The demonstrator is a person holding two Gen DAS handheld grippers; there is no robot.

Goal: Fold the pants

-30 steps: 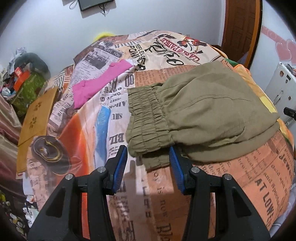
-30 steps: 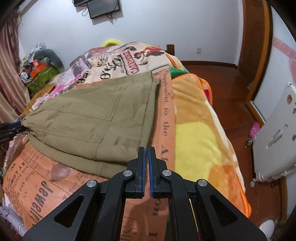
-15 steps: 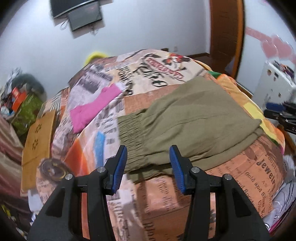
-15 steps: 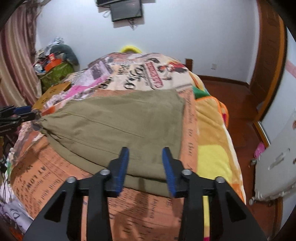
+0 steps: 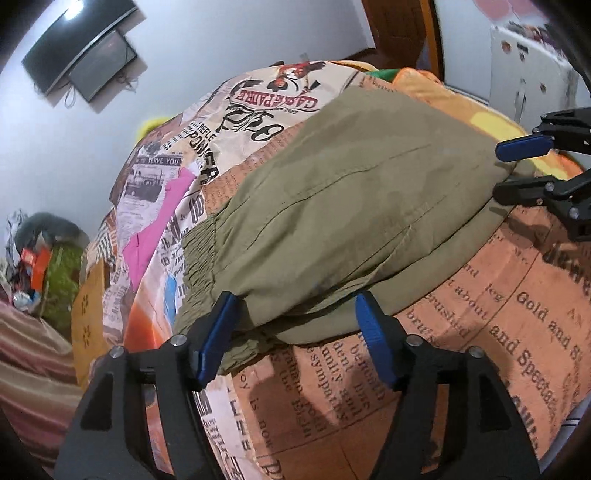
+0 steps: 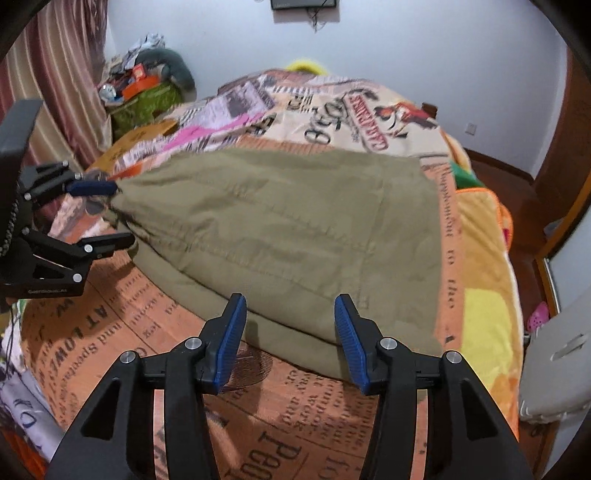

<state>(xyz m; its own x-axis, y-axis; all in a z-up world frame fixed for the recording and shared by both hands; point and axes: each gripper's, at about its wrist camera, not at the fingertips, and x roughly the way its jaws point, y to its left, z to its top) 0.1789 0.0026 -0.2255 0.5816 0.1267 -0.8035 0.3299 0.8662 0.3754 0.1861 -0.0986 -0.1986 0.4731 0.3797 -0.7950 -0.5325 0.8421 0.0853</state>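
Where a newsprint-patterned bedspread (image 6: 110, 354) covers the bed, folded olive pants (image 6: 295, 236) lie flat near its front edge, elastic waistband leftward. Both grippers, left (image 5: 295, 332) and right (image 6: 290, 336), gape wide at that edge, holding nothing. A pink cloth (image 5: 155, 229) lies farther back.

Even indoor light, fairly bright, falls from above; glare whitens the top-left wall (image 5: 74, 7) in the left view. The fingers (image 6: 231, 339) cast soft dark shadows on the bed cover (image 6: 295, 406). Heavy fisheye bending and black corners frame both views, and motion blur smears the pants (image 6: 295, 229) in the right view
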